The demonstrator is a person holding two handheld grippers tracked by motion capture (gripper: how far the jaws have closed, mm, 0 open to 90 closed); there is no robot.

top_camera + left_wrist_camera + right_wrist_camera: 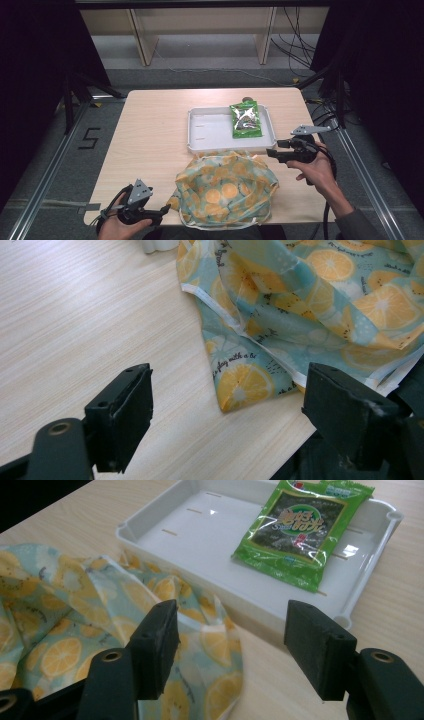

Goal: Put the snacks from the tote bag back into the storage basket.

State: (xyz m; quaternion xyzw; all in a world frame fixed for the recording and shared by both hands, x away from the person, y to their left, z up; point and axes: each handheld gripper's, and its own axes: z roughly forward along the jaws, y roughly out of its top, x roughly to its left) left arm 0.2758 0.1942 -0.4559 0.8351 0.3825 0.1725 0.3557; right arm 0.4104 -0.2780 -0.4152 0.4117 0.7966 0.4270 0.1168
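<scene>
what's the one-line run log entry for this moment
left tongs: open, by bag corner | right tongs: open, empty, between bag and tray | packet: in tray

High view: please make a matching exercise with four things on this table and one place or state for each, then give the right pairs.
1. green packet
2. white tray
3. fruit-print cloth bag
4. right claw

a. open, beside the tray's near right corner
b. crumpled at the table's near edge
c. lying in the tray
d. on the table's far half

Pairs: 1-c, 2-d, 3-b, 4-a
</scene>
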